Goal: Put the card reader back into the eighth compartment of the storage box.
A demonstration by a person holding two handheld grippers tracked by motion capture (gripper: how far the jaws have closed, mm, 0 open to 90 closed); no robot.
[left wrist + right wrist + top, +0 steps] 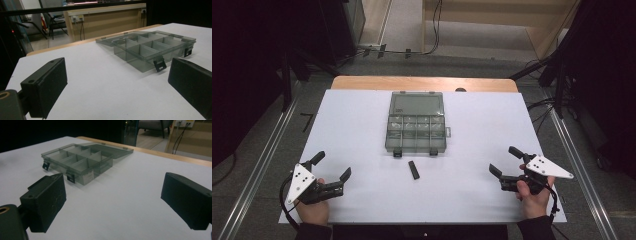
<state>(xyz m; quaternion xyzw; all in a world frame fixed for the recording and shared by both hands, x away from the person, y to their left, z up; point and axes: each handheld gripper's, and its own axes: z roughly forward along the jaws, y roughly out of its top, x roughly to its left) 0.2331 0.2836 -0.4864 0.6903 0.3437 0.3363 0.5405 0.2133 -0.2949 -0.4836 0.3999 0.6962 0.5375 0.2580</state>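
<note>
Item: bar [413, 170], small, black, flat, oblong. Lies on the white tabletop [472, 130] near the middle of the near half, just in front of the box [416, 134], apart from it, long axis running roughly near-to-far with a slight tilt. Judged light and rigid, likely plastic; low profile against the sheet means little to bite on. Best hold, as a judgement: across its narrow width at mid-length, jaws coming down from above; may skid on the smooth sheet if nudged from one side

Container: box, clear grey plastic, compartmented, lid [417, 104] swung fully open and lying flat toward the far edge. Two rows of cells divided by thin walls; every cell that can be seen looks empty, though far cells are partly hidden in the gripper views. Two dark latches [160, 65] hang at its near wall. Thin-walled, light, probably slides easily if pushed

Tools: left gripper [332, 173] near the near left corner, jaws wide, holding nothing. Right gripper [504, 162] near the near right corner, jaws wide, holding nothing. Both well apart from bar and box, pointing inward toward the middle

Support: white sheet over a wooden table, wood showing along the far edge
</note>
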